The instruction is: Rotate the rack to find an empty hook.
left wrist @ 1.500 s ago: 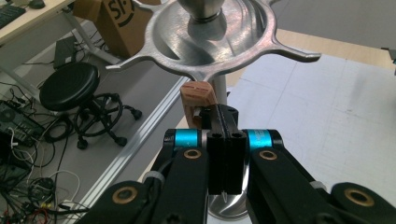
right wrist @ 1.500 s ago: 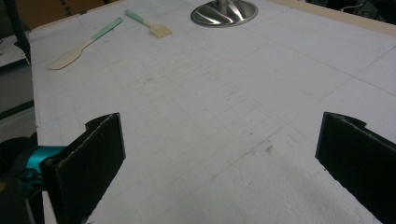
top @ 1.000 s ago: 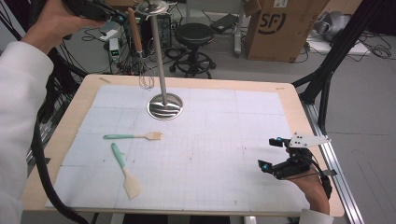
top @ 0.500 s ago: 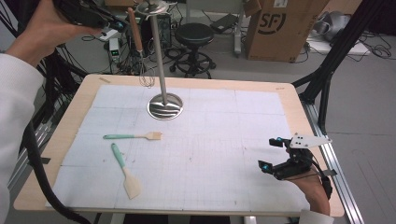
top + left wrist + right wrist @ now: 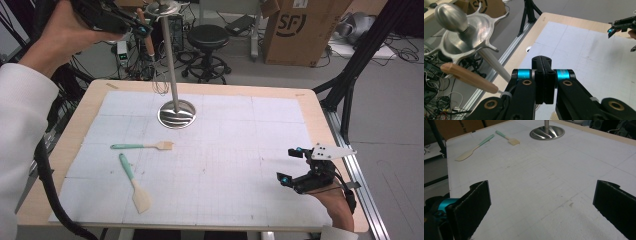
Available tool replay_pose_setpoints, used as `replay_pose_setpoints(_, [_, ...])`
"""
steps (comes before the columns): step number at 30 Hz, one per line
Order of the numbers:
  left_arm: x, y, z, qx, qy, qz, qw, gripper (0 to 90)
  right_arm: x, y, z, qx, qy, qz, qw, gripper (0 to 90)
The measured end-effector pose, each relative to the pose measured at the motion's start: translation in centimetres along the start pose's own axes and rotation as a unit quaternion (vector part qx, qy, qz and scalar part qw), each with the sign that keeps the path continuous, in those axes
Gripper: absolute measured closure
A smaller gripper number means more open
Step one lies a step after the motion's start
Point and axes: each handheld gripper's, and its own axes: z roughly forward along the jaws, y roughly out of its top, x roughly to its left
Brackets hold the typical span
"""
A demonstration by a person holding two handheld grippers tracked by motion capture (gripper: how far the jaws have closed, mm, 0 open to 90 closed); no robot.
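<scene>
The left gripper (image 5: 134,26) is raised high beside the crown of a steel utensil stand (image 5: 170,60), its jaws pressed together with nothing visible between them. A whisk (image 5: 152,55) with a wooden handle hangs from one of the crown's hooks (image 5: 487,46), just beside those jaws, its wire head dangling over the far edge of the worktop (image 5: 305,102). The step in hand looks like hanging utensils on the stand, with the whisk apparently settled. To do it well, the left gripper should draw back sideways and level, clear of the handle, so the whisk is not knocked off its hook.

Two utensils lie on the gridded mat (image 5: 240,150): a small teal-handled brush (image 5: 142,146) and, near it, a teal-handled spatula (image 5: 134,176). Either could go next; a grip near the handle end would probably leave the loop or hole free for a hook, though no hole can be made out.

The right gripper (image 5: 292,166) rests low at the near right, jaws spread wide and empty.
</scene>
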Motion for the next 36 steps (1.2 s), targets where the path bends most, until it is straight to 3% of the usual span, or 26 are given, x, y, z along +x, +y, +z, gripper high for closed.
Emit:
replay_pose_setpoints(6, [0.1, 0.7, 1.3, 0.000, 0.000, -0.003, 1.0000, 90.0, 0.0, -0.1, -0.1, -0.003, 0.001, 0.000, 1.0000, 0.2])
replay_pose_setpoints(13, [1.2, 1.1, 2.4, -0.002, 0.001, -0.007, 1.0000, 90.0, -0.1, -0.3, -0.2, -0.004, 0.002, 0.006, 1.0000, 0.1])
replay_pose_setpoints(24, [3.3, 0.5, 3.6, 0.000, 0.004, -0.022, 0.9998, 90.0, -0.3, -0.6, 0.5, 0.008, 0.006, 0.008, 0.9999, 0.1])
replay_pose_setpoints(36, [4.4, -0.2, 3.6, -0.001, -0.001, -0.026, 0.9997, 90.0, -0.5, -0.9, 0.9, 0.020, 0.005, 0.013, 0.9997, 0.1])
